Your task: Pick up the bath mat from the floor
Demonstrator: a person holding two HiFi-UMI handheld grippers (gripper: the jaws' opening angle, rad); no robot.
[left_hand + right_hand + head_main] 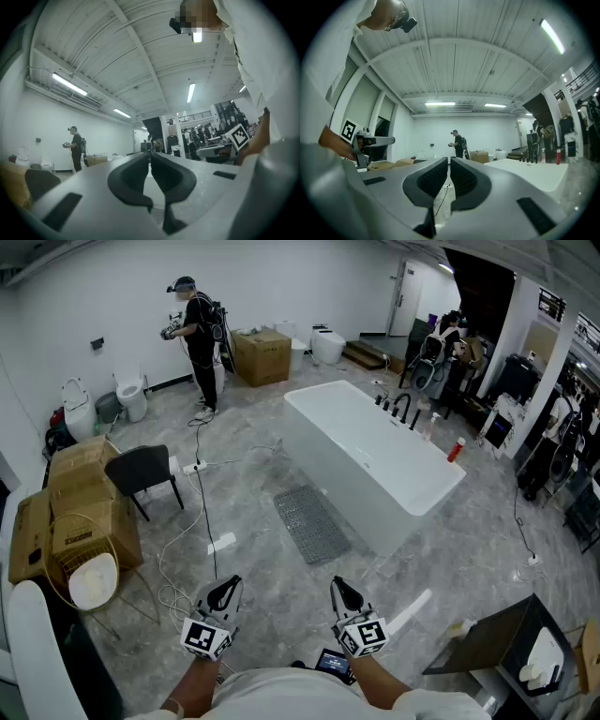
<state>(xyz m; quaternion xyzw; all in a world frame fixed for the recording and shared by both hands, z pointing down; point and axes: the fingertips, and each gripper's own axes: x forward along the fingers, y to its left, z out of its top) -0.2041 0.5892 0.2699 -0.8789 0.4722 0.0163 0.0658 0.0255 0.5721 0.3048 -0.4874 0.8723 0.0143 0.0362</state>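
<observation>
The grey bath mat [311, 523] lies flat on the floor [253, 521] just beside the white bathtub [370, 460], seemingly untouched; left gripper [223, 594] and right gripper [345, 595], well short of it, jaws closed, empty.

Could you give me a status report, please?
Left claw and right claw shut, empty. Bath mat flat beside bathtub, untouched. Cable lies left of mat.

A grey grid-patterned bath mat [311, 523] lies on grey marbled floor [281, 606] beside a white bathtub [370, 457].
</observation>
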